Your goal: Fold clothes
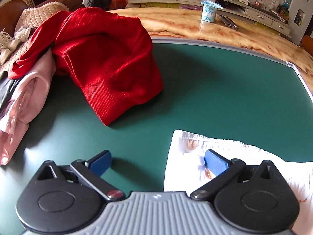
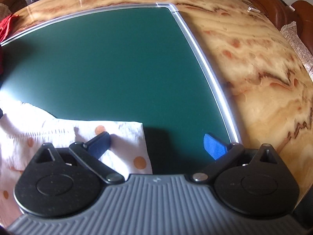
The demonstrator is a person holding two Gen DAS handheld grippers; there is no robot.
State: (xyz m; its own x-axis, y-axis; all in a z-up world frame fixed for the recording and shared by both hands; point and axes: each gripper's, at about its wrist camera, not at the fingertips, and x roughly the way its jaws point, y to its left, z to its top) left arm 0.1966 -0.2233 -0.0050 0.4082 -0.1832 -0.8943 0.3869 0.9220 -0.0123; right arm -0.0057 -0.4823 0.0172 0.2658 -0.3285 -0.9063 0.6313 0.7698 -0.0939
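A marbled desk [image 2: 254, 62] carries a green mat [image 2: 117, 68]; on the mat lie a red garment [image 1: 109, 58], pink garment [image 1: 29, 98] and white dotted cloth [image 2: 58, 137]. A cup [image 1: 209, 11] stands on the desk.

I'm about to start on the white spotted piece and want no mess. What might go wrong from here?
1. Both grippers, left and right, are open and each straddles a corner of the white spotted garment; closing there may catch only an edge.
2. The red sweater sits heaped on the green mat, so spreading the white cloth could snag it.
3. The pink garment seems to hang over the mat's edge and may slide.
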